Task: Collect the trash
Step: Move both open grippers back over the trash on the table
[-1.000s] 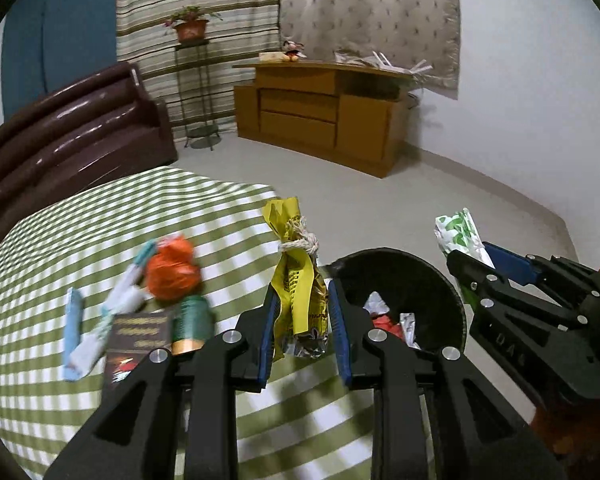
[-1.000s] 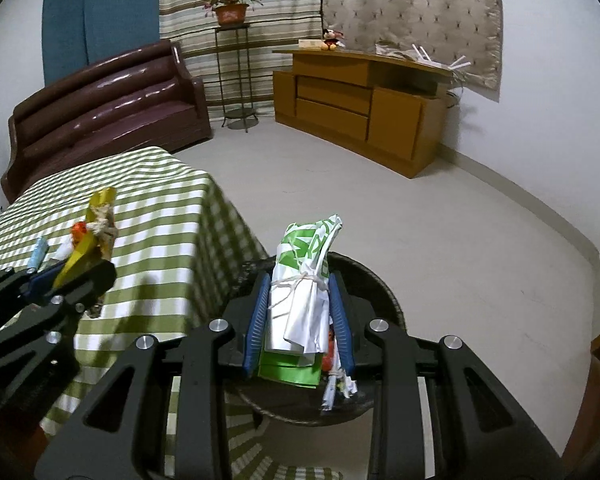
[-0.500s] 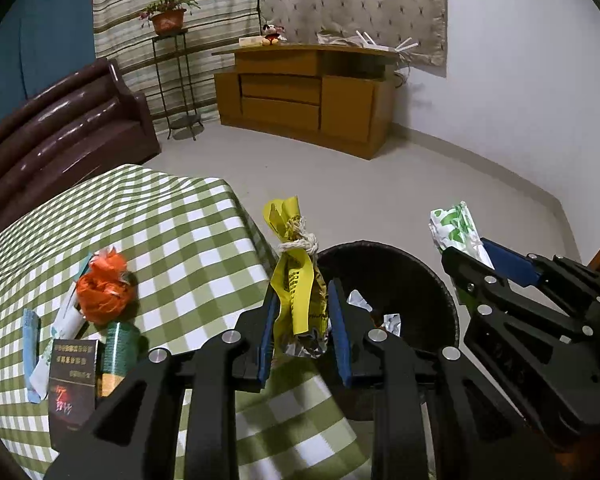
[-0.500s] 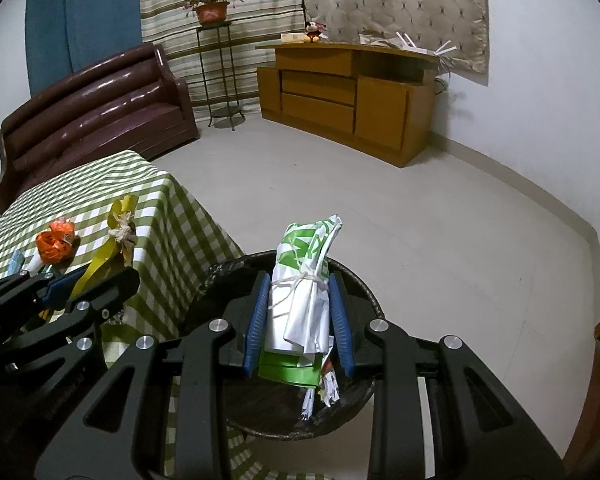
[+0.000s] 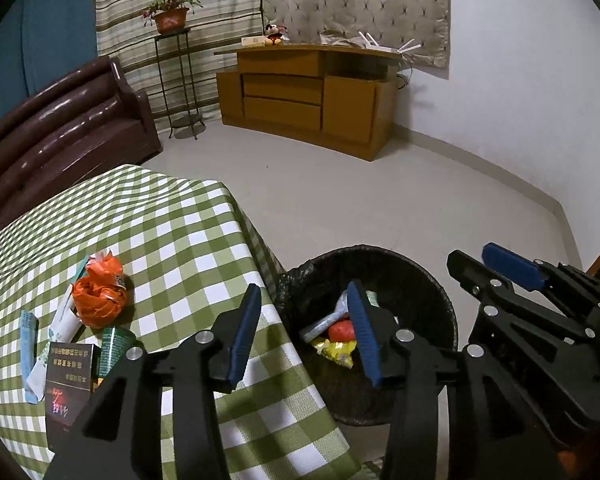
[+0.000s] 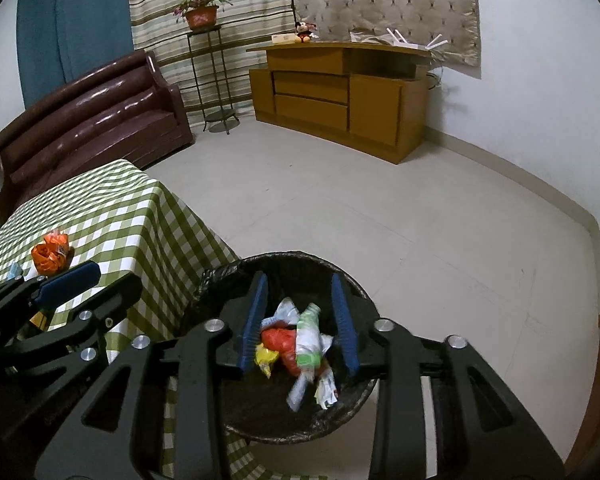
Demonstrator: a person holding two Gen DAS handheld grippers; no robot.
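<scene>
- left gripper (image 5: 306, 330) just opened, jaws empty, over round black-lined bin (image 5: 428, 272)
- right gripper (image 6: 300, 320) just opened, empty; crumpled green-white wrapper (image 6: 310, 338) below in bin
- crinkled orange plastic bag (image 5: 98, 300) left, on checked cloth

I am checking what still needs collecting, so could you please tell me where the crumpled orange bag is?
In the left wrist view the orange bag lies at left on the checked tablecloth, beside a dark packet.

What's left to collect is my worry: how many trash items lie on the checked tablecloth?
5, clustered together: orange crumpled bag, green can beside it, dark cigarette pack, white wrapper partly under the bag, blue sachet. Overlaps may hide more.
</scene>
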